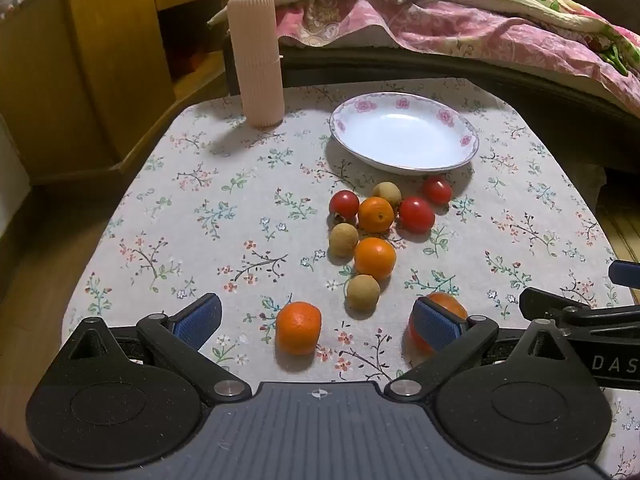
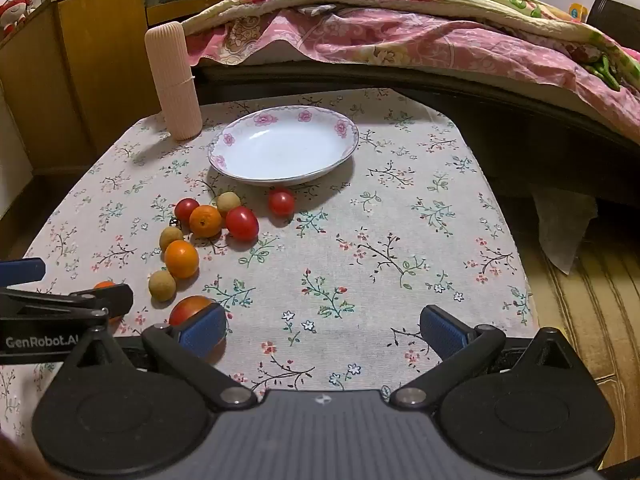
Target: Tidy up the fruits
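Observation:
A white plate with a pink flower rim (image 1: 404, 102) (image 2: 240, 130) stands empty at the far side of the table. In front of it lie several loose fruits: red tomatoes (image 1: 416, 214) (image 2: 241, 222), small oranges (image 1: 375, 258) (image 2: 181, 259) and tan longans (image 1: 363, 292) (image 2: 161, 285). My left gripper (image 1: 318, 326) is open, with one orange (image 1: 298, 333) between its fingers. A reddish fruit (image 1: 448, 302) (image 2: 190, 308) sits partly hidden behind its right finger. My right gripper (image 2: 323, 330) is open and empty over bare cloth.
A tall ribbed beige container (image 1: 258, 58) (image 2: 173, 80) stands at the table's far left. A bed with a pink quilt (image 1: 460, 28) runs behind the table. A wooden cabinet (image 1: 100, 60) stands at the left. The table edge drops off at the right (image 2: 520, 280).

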The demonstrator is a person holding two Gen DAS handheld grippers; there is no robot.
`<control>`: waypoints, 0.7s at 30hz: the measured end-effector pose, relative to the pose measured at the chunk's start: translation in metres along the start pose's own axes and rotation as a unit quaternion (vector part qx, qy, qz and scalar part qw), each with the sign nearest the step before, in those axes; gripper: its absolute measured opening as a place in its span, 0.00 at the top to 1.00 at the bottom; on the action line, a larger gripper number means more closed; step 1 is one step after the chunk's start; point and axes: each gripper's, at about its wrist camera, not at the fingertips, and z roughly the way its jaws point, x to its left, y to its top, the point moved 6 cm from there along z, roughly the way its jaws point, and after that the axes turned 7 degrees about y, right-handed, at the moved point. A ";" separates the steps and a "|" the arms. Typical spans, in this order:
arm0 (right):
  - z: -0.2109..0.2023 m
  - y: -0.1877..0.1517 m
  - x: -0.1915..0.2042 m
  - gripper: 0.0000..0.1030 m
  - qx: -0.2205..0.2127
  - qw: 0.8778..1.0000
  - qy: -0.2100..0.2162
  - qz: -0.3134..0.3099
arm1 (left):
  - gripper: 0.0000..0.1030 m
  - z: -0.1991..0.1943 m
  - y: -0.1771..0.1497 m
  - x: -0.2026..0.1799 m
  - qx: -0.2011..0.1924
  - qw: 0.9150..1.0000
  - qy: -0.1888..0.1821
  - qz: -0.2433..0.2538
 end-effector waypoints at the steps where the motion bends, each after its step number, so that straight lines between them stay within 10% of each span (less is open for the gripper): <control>1: 0.000 0.000 0.000 0.00 0.001 1.000 0.000 0.000 | 0.00 0.000 0.000 0.000 0.001 1.000 -0.001 -0.001; 21: 0.003 0.000 -0.002 0.00 0.000 1.000 -0.002 0.003 | 0.00 0.004 -0.006 -0.001 0.012 1.000 -0.001 0.006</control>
